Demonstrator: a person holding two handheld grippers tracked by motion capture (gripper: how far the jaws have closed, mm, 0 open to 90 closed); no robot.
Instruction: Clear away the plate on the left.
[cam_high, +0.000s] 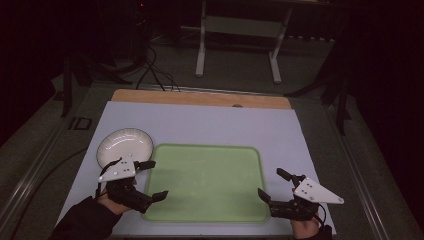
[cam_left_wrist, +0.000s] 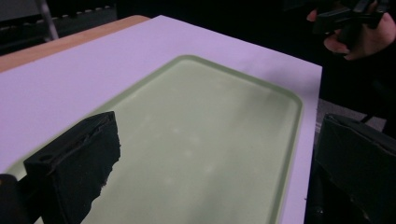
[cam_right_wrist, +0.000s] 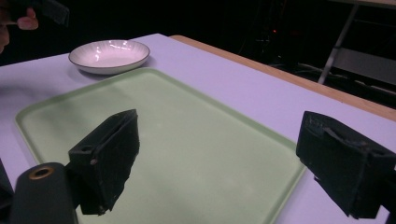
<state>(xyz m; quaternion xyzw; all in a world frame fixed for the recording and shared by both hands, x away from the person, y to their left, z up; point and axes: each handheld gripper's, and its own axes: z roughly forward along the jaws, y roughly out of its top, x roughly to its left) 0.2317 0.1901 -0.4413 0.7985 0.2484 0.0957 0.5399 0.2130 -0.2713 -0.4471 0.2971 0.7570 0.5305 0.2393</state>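
Grippers flank a green tray (cam_high: 207, 182) at the frame's lower middle: left gripper (cam_high: 151, 180) and right gripper (cam_high: 271, 185) both gape wide, holding nothing. High view shows a white bowl (cam_high: 125, 146) at the tray's upper-left corner; right gripper view catches its ribbed inside, upper left.

hand-held gripper (cam_high: 150, 179): black, 2 jaws | grey plate | dark sleeve (cam_high: 85, 220)
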